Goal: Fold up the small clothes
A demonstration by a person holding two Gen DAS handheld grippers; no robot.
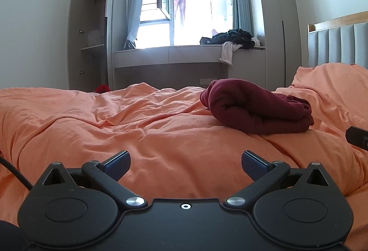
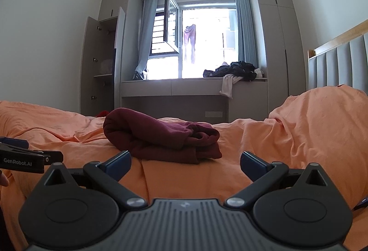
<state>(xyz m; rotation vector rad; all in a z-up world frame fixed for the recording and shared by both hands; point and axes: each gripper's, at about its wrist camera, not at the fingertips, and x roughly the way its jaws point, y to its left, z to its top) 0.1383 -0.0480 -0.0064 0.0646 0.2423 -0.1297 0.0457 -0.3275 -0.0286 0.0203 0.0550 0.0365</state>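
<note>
One piece of readable text appears. In the right wrist view, white lettering reading "GenRobot.AI" is printed on the black side of the left tongs point(image 2: 13, 147), which enter from the left edge of the picture. A small emblem sits on the grey ribbed body of the right tongs point(image 2: 185, 164), too small to read. The left wrist view shows no legible text.

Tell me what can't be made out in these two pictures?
- Maroon garment: bundled in both views, so its type is hidden by its own folds.
- Red item: mostly hidden behind the orange duvet.
- Right claw: cut off by the left view's edge.
- Outside the window: washed out by glare.
</note>
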